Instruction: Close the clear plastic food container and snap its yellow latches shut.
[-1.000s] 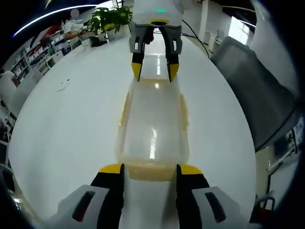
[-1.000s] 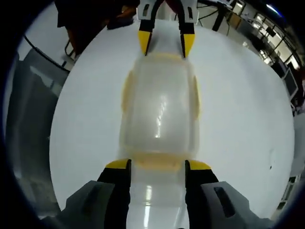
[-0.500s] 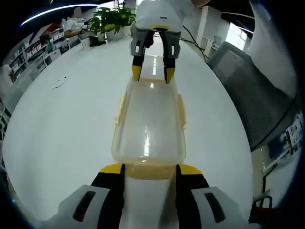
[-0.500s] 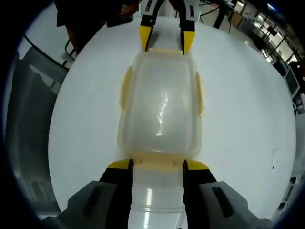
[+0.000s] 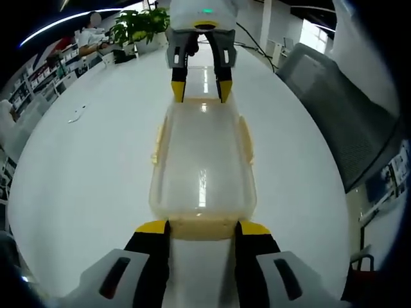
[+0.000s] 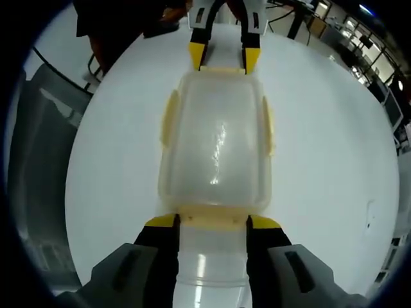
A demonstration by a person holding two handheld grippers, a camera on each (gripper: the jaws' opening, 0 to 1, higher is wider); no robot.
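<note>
The clear plastic food container (image 5: 202, 160) lies lengthwise on the white table (image 5: 83, 192) with its lid on top. Pale yellow latches (image 5: 158, 138) run along its long sides. My left gripper (image 5: 202, 228) is open, its yellow tips on either side of the near end latch (image 5: 202, 226). My right gripper (image 5: 197, 90) is at the far end, open, its tips at that end's edge. In the right gripper view the container (image 6: 217, 144) fills the middle. There my right gripper (image 6: 212, 222) straddles the near end latch (image 6: 213, 218), and my left gripper (image 6: 223, 59) is opposite.
A grey office chair (image 5: 340, 109) stands off the table's right side, seen as the chair (image 6: 38, 141) in the right gripper view. A potted plant (image 5: 138, 25) and a person (image 5: 90, 38) are at the far end. A small scrap (image 5: 77, 114) lies on the table.
Both views have shifted a little. The grippers have settled against the two ends of the container, and in the right gripper view the lid looks flatter and squarer than a second ago.
</note>
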